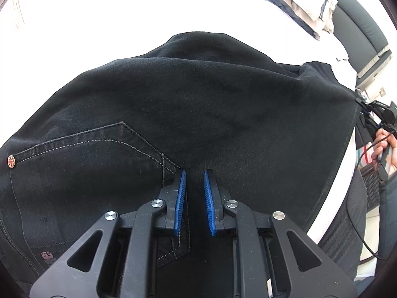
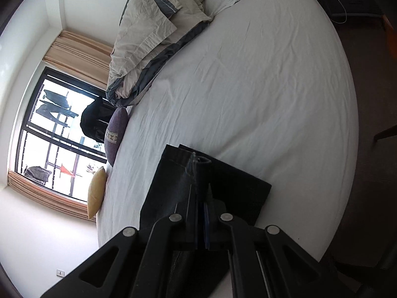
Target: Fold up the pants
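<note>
Grippers (image 1: pixel 194 173) on black pants (image 1: pixel 198 99), white bed (image 2: pixel 260 74), window (image 2: pixel 49 136).

- pants (image 1: pixel 198 99): black denim, pale stitching around the pocket
- sheet (image 2: pixel 260 74): plain white
- duvet (image 2: pixel 153 24): beige with grey-blue bands
- curtains (image 2: pixel 79 52): peach
- cushions: one purple (image 2: pixel 115 134), one yellow (image 2: pixel 96 192)
- gripper pads (image 1: pixel 181 203): blue, ribbed

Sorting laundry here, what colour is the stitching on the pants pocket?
Light grey stitching on black denim pants, clearest in the left wrist view.

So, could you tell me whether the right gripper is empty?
No, the right gripper is clamped on the dark pants.
</note>
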`<state>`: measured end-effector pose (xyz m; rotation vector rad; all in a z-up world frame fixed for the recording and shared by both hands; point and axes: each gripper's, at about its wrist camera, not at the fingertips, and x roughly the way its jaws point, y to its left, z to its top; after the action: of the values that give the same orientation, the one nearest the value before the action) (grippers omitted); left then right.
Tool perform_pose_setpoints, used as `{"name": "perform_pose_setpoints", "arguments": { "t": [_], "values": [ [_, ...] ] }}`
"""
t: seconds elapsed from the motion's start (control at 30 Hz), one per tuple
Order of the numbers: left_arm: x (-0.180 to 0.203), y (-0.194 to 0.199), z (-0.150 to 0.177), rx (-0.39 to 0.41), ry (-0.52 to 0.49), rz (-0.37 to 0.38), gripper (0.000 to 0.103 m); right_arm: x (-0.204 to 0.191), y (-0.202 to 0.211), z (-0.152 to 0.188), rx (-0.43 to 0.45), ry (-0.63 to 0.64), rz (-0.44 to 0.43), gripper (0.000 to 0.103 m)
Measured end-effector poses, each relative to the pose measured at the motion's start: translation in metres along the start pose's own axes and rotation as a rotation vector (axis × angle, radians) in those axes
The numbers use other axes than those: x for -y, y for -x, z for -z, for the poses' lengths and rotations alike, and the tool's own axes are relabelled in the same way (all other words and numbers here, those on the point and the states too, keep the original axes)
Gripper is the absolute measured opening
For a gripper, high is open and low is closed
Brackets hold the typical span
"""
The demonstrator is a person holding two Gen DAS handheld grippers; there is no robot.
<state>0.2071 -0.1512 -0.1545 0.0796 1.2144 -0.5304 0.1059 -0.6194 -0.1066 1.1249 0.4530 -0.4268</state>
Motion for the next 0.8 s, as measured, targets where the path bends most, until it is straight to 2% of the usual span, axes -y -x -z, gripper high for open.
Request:
{"name": "perform_pose_setpoints", "arguments": {
  "t": [0.07, 0.13, 0.23, 0.4, 0.53, 0.63, 0.67, 0.7, 0.73, 0.77, 0.8],
  "values": [
    [-0.001, 0.000, 0.000, -0.004, -0.003, 0.005, 0.015, -0.001, 0.005, 0.000, 0.004, -0.007, -0.006, 0.004],
    [-0.003, -0.001, 0.001, -0.008, -0.009, 0.017, 0.015, 0.004, 0.000, 0.000, -0.018, 0.001, 0.048, 0.004],
    [-0.006, -0.003, 0.001, -0.013, -0.010, 0.034, 0.015, 0.033, -0.018, 0.003, -0.081, -0.059, 0.127, 0.004],
    [-0.004, 0.002, 0.000, -0.018, -0.013, 0.028, 0.015, 0.044, -0.026, 0.006, -0.087, -0.073, 0.119, 0.004],
    [0.004, 0.009, -0.003, -0.016, -0.028, 0.006, 0.015, 0.045, -0.035, 0.000, -0.144, -0.024, 0.123, 0.001],
    [0.007, 0.016, -0.001, -0.009, -0.033, -0.008, 0.015, 0.036, -0.024, -0.004, -0.160, 0.022, 0.172, 0.005],
    [0.007, 0.019, 0.001, -0.005, -0.035, -0.010, 0.015, 0.030, -0.015, -0.006, -0.139, 0.042, 0.221, 0.021],
    [0.007, 0.022, 0.004, 0.000, -0.036, -0.013, 0.015, 0.022, -0.003, -0.008, -0.093, 0.080, 0.321, 0.037],
    [0.007, 0.025, 0.006, 0.005, -0.036, -0.019, 0.015, 0.012, 0.011, -0.009, -0.026, 0.119, 0.408, 0.068],
    [0.006, 0.028, 0.008, 0.010, -0.035, -0.023, 0.015, 0.001, 0.023, -0.011, 0.033, 0.149, 0.428, 0.074],
    [0.005, 0.029, 0.011, 0.014, -0.031, -0.022, 0.015, -0.010, 0.029, -0.012, 0.056, 0.181, 0.402, 0.074]
  ]
}}
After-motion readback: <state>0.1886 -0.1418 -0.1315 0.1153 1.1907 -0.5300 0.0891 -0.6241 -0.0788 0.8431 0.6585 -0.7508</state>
